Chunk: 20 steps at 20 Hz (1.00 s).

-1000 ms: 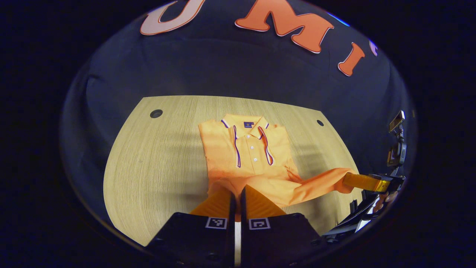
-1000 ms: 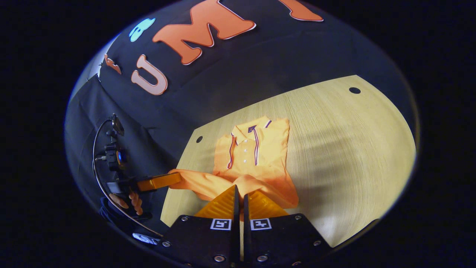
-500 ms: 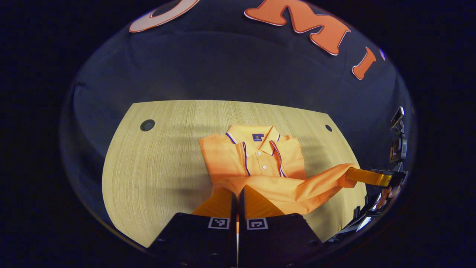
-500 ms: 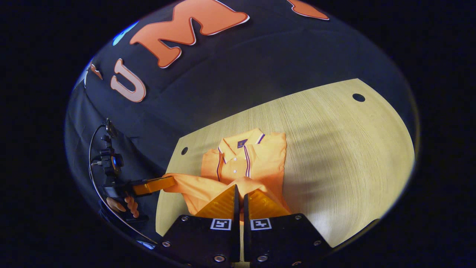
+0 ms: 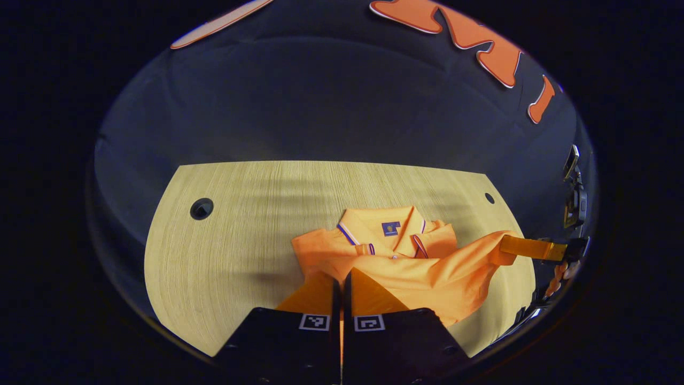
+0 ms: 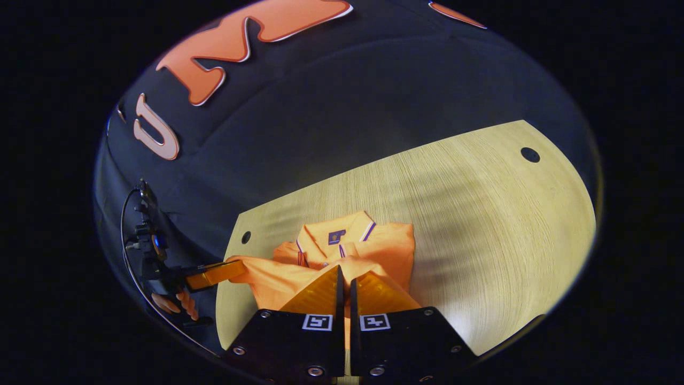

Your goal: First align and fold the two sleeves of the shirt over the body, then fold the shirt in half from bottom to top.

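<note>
Both grippers clamped on lifted hem of orange shirt (image 5: 427, 272) — left gripper (image 5: 341, 275) and right gripper (image 6: 344, 272), fingers pressed together. Collar ahead of both, flat on wooden table (image 5: 240, 214).

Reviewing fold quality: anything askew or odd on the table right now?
Nothing damaged or spilled. The shirt is mid-fold: its bottom edge, held up by the left gripper and right gripper, sags between them and bunches unevenly, already covering the placket below the collar. The table looks normal.
</note>
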Each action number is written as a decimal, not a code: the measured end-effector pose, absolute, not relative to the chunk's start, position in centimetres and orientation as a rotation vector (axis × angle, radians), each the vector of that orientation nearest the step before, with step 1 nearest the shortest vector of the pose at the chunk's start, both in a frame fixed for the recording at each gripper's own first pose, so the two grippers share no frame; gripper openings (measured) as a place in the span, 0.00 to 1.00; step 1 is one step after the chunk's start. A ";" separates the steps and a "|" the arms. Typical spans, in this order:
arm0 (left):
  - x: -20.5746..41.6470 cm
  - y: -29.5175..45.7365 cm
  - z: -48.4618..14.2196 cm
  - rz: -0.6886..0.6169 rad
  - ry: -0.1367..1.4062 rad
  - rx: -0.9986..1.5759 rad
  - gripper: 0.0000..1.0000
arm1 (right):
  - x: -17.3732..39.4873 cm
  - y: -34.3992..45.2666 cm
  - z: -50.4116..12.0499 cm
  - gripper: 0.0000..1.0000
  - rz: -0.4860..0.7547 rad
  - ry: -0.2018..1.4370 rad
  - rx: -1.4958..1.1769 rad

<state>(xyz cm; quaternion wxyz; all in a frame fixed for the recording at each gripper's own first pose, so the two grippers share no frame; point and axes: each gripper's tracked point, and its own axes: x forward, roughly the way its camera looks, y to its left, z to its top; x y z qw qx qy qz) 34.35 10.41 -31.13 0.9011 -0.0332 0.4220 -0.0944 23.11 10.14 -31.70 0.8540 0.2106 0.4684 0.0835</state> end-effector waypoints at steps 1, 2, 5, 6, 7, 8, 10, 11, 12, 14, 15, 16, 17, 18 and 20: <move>35.1 10.8 -31.7 -0.190 0.872 -0.061 0.02 | 23.7 10.1 -32.0 0.05 0.176 0.983 0.440; 35.8 11.1 -32.4 -0.193 0.875 -0.045 0.02 | 24.3 10.1 -32.7 0.05 0.173 0.984 0.433; 37.7 12.5 -34.5 -0.182 0.880 -0.007 0.02 | 25.6 9.0 -35.6 0.05 0.135 1.011 0.415; 38.5 12.9 -35.2 -0.173 0.881 -0.003 0.02 | 26.3 8.8 -36.3 0.05 0.121 1.012 0.423; 39.3 13.5 -35.8 -0.162 0.877 0.003 0.02 | 27.1 8.6 -37.0 0.05 0.106 1.009 0.429; 39.9 13.8 -36.4 -0.152 0.875 0.000 0.02 | 27.9 8.5 -37.6 0.05 0.098 1.008 0.433; 40.8 14.1 -36.9 -0.138 0.874 -0.021 0.02 | 29.1 8.2 -38.7 0.05 0.074 1.010 0.426; 40.9 14.4 -36.8 -0.134 0.870 -0.032 0.02 | 29.6 8.0 -38.9 0.05 0.057 1.004 0.421; 41.5 14.8 -36.8 -0.124 0.863 -0.042 0.04 | 30.1 7.6 -39.5 0.05 0.023 1.008 0.412; 41.5 16.3 -36.4 -0.087 0.873 -0.010 0.20 | 30.2 7.0 -40.5 0.05 -0.035 1.043 0.407; 41.6 17.0 -36.3 -0.068 0.870 0.006 0.39 | 30.1 7.2 -40.8 0.11 -0.048 1.050 0.413; 41.6 17.1 -35.8 -0.071 0.870 0.002 0.54 | 30.1 7.1 -40.7 0.22 -0.047 1.039 0.408; 41.5 16.8 -35.9 -0.068 0.869 -0.003 0.68 | 30.3 6.8 -40.3 0.45 -0.045 1.019 0.392; 41.2 16.6 -35.6 -0.069 0.869 -0.008 0.70 | 30.3 6.7 -39.9 0.64 -0.039 1.003 0.378; 40.5 16.7 -34.4 -0.055 0.854 -0.029 0.89 | 30.0 6.6 -38.5 0.97 -0.028 0.977 0.343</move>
